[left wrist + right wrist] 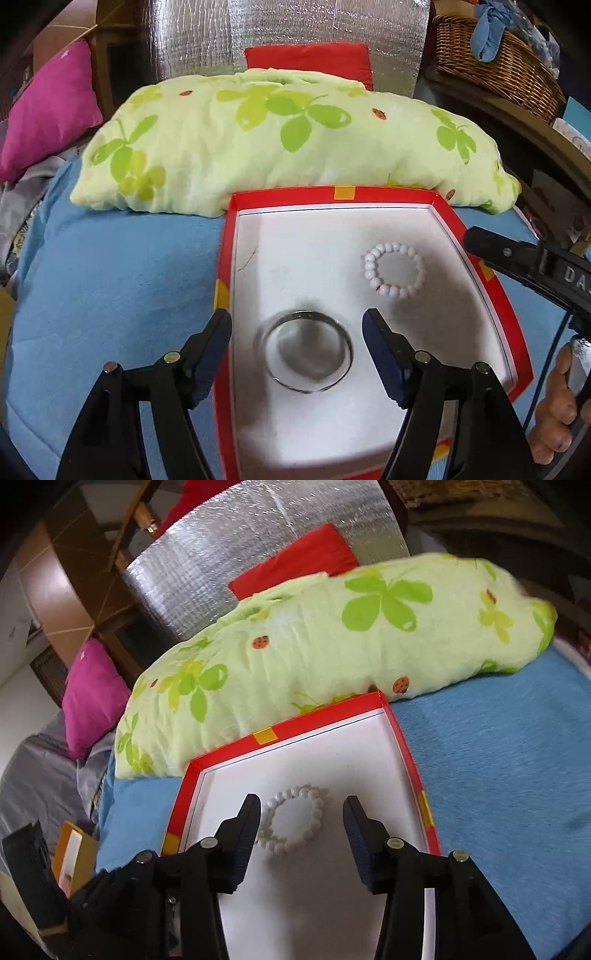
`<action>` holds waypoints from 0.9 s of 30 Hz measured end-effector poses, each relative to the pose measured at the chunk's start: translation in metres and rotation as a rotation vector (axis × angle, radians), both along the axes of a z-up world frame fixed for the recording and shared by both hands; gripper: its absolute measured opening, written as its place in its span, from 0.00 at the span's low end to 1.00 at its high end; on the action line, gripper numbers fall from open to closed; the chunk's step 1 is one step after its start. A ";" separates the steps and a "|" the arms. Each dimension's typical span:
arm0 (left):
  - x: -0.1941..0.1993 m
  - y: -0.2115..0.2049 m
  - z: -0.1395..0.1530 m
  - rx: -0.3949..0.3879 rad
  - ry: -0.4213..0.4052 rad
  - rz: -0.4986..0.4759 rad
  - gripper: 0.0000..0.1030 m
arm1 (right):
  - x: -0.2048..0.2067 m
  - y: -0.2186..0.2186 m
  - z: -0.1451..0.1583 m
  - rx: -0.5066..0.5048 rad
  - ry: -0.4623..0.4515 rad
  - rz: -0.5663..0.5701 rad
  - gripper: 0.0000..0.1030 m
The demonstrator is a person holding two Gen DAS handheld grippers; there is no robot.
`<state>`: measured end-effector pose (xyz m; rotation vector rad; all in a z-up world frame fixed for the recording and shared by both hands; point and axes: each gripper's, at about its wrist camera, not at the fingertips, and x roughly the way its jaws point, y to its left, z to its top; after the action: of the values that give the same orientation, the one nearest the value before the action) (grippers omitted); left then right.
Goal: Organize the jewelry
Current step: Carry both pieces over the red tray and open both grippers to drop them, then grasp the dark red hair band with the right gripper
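A red box point(224, 258) with a white inside lies on the blue bed cover. In it lie a silver bangle point(308, 350) and a white bead bracelet point(394, 269). My left gripper point(297, 325) is open and empty, its fingers either side of the bangle and above it. In the right wrist view my right gripper point(301, 812) is open and empty, straddling the bead bracelet point(295, 821) inside the box point(406, 746). The right gripper's body point(535, 258) shows at the right edge of the left wrist view.
A green leaf-print pillow point(280, 136) lies just behind the box. A red cushion point(310, 59) and a pink cushion point(48, 107) lie further back. A wicker basket point(498, 66) stands at the back right. The blue cover point(498, 775) spreads around the box.
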<state>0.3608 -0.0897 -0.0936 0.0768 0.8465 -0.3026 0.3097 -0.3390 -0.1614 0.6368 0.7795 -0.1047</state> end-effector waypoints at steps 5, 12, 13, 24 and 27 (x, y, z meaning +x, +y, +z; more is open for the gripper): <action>-0.020 0.013 0.006 0.016 -0.004 0.017 0.72 | -0.027 0.008 0.013 -0.047 0.000 0.027 0.48; -0.063 0.042 0.013 0.019 -0.004 0.064 0.72 | -0.070 0.017 0.022 -0.050 0.014 0.076 0.48; -0.070 0.046 0.014 0.024 -0.005 0.069 0.72 | -0.079 0.020 0.024 -0.048 0.016 0.091 0.48; -0.171 0.075 -0.003 0.045 0.001 0.083 0.72 | -0.173 0.063 0.016 0.010 0.071 0.232 0.48; -0.194 0.072 -0.008 0.031 0.009 0.054 0.72 | -0.188 0.077 0.011 0.030 0.076 0.262 0.48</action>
<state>0.1665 -0.0177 -0.1015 0.0815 0.8609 -0.2398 0.1218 -0.2616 -0.1505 0.5558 0.9325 0.1235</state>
